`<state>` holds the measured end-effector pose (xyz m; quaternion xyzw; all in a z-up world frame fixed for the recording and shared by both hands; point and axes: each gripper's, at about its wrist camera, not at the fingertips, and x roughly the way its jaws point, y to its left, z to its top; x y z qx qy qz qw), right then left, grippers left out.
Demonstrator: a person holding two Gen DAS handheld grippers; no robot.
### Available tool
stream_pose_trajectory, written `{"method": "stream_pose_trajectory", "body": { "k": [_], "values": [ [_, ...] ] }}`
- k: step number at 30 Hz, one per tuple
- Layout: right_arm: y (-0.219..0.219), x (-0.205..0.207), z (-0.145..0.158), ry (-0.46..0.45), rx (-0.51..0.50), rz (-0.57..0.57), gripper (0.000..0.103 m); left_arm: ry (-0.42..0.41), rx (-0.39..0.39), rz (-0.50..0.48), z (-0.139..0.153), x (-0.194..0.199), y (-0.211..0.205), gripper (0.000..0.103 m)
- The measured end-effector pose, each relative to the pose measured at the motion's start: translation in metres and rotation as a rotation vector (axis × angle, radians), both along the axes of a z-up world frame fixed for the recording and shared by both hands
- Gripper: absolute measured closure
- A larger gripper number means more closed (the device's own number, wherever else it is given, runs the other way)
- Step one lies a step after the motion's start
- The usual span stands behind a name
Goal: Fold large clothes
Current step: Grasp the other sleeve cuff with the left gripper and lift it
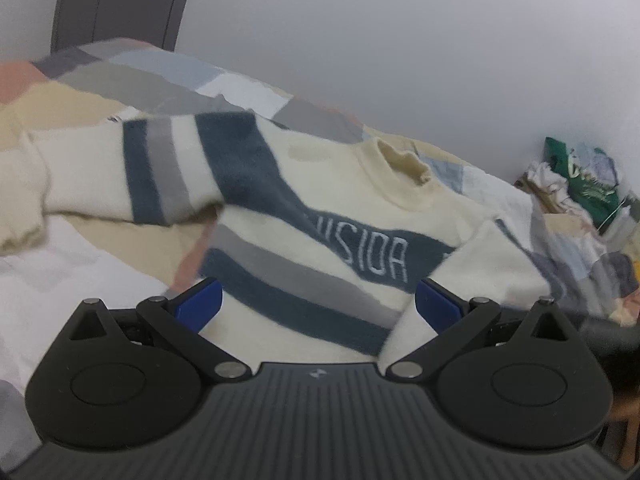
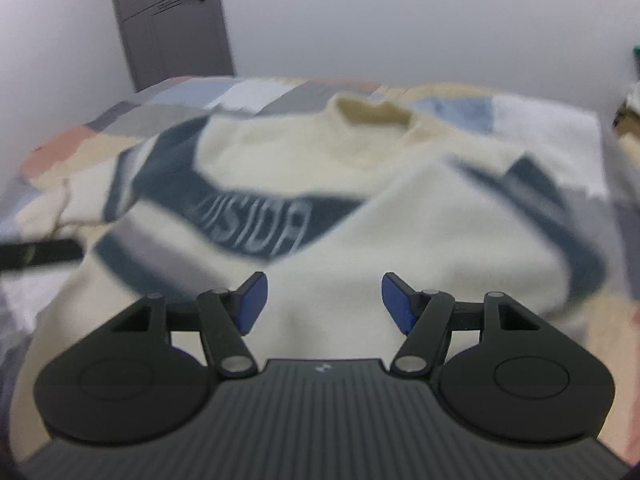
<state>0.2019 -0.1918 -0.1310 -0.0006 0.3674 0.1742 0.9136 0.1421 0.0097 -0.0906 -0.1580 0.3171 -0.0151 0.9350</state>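
1. The left tool (image 1: 319, 304) has its 2 blue pads spread wide apart and grips nothing; it hovers over the lower part of the sweater (image 1: 320, 216), above the grey and navy bands near the hem.
2. The right tool (image 2: 322, 300) is likewise apart and empty, poised over the plain cream cloth of the near side of the garment.
3. The sweater lies face up on the bed (image 1: 132, 80), which is covered by a patchwork quilt, with the collar (image 2: 374, 114) at the far end and the lettered navy stripe across the chest.
4. The sleeve on the person's right (image 2: 460, 216) seems already laid across the chest, covering the end of the lettering; the left sleeve (image 1: 112, 172) is stretched out sideways on the quilt.
5. By that lie, the step in hand is probably to bring the left sleeve in over the body. The left tool would do well to take it near the cuff, pinching both layers of knit, not just the top one.
6. The knit looks thick and soft, so a deep bite should hold better than a fingertip nip, and a low carry should stop it from dragging the body askew.
7. The right tool could press the already folded side so that it does not slide open.
8. Both views are blurred, so the exact edges of hem and cuff are hard to make out.
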Motion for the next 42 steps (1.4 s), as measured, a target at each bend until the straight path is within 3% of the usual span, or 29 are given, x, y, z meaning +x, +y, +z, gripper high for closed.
{"method": "stream_pose_trajectory", "body": {
  "k": [4,11,16,22,28,34,36,39,42],
  "values": [
    [0.009,-0.01,-0.034,0.073,-0.067,0.025,0.038,0.009,0.014,0.03,-0.002,-0.002,0.003,0.0],
    [0.003,-0.013,-0.031,0.069,-0.016,-0.001,0.038,0.02,0.074,0.077,-0.004,0.001,0.01,0.0],
    [0.008,-0.022,-0.033,0.047,-0.057,0.007,0.038,-0.005,0.143,0.106,0.001,0.003,0.015,0.0],
    [0.008,-0.028,-0.032,0.037,-0.064,0.007,0.038,0.019,0.194,0.227,0.0,0.005,0.039,0.0],
    [0.007,-0.031,-0.031,0.027,-0.059,0.009,0.038,0.051,0.3,0.345,0.005,0.017,0.075,0.0],
    [0.008,-0.03,-0.03,0.032,-0.03,0.008,0.037,0.136,0.227,0.359,0.021,0.037,0.153,0.0],
    [0.007,-0.029,-0.03,0.035,-0.018,0.007,0.037,0.13,0.225,0.37,0.026,0.038,0.177,0.0],
    [0.005,-0.028,-0.031,0.044,-0.003,0.006,0.037,0.134,0.161,0.355,0.021,0.038,0.204,0.001],
    [0.003,-0.026,-0.033,0.049,0.01,0.003,0.038,0.153,0.136,0.34,0.011,0.04,0.219,0.012]
  ]
}}
